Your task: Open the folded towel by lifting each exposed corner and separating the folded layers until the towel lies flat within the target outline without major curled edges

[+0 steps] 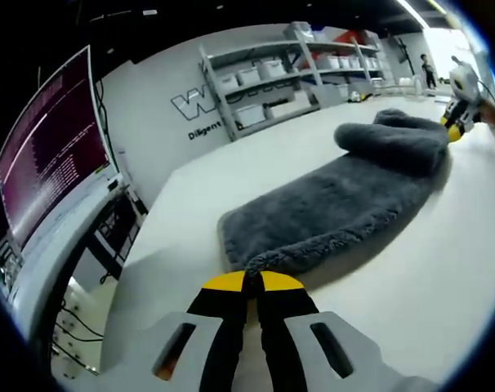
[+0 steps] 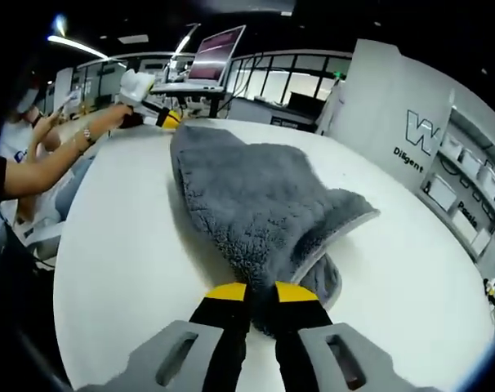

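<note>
Both our grippers, left [image 1: 251,282] and right [image 2: 260,291], pinch opposite ends of the grey towel [image 1: 337,196] on the white table [image 1: 411,294]; uneven pulling could leave its far fold rolled.

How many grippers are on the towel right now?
2: the left gripper bites one end of the grey towel; the right gripper bites the opposite end, whose layers are folded over.

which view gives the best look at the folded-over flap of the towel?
Right gripper view: the flap lies close ahead of the right tool, its pale edging and raised layer clear. In the left gripper view the flap is a far bunched hump beyond the left tool.
</note>
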### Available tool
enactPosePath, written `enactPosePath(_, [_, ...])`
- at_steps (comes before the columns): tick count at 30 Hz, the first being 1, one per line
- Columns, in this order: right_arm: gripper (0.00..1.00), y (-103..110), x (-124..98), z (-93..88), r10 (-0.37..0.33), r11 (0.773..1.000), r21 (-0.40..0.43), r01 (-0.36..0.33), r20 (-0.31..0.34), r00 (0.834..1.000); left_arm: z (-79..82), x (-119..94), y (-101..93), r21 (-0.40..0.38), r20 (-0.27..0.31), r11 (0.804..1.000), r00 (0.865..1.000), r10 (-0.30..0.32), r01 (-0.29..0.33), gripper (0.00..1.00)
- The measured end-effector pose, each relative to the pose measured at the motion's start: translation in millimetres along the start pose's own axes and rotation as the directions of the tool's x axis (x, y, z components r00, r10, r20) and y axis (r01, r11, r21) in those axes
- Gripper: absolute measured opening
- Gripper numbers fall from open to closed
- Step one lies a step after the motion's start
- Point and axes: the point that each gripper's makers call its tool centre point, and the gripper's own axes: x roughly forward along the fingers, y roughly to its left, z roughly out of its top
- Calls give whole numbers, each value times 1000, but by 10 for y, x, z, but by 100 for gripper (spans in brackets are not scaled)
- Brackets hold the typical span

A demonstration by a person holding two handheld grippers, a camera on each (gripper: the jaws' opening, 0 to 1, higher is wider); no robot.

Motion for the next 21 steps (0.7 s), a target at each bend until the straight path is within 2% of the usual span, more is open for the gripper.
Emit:
enactPosePath(4, [4, -49, -29, -26, -9, 1000, -3, 9, -6, 1000, -13, 8, -5, 2, -4, 1000, 1000, 2, -2, 4])
enactPosePath(11, [3, -255, -143, -143, -57, 998, -5, 57, -35, 998, -25, 11, -2, -7, -5, 1000, 1000, 0, 0, 4])
enactPosePath(21, [3, -589, -382, -432, -137, 990, 18, 139, -88, 987, -44, 24, 8, -7, -12, 1000, 1000, 4, -4, 4])
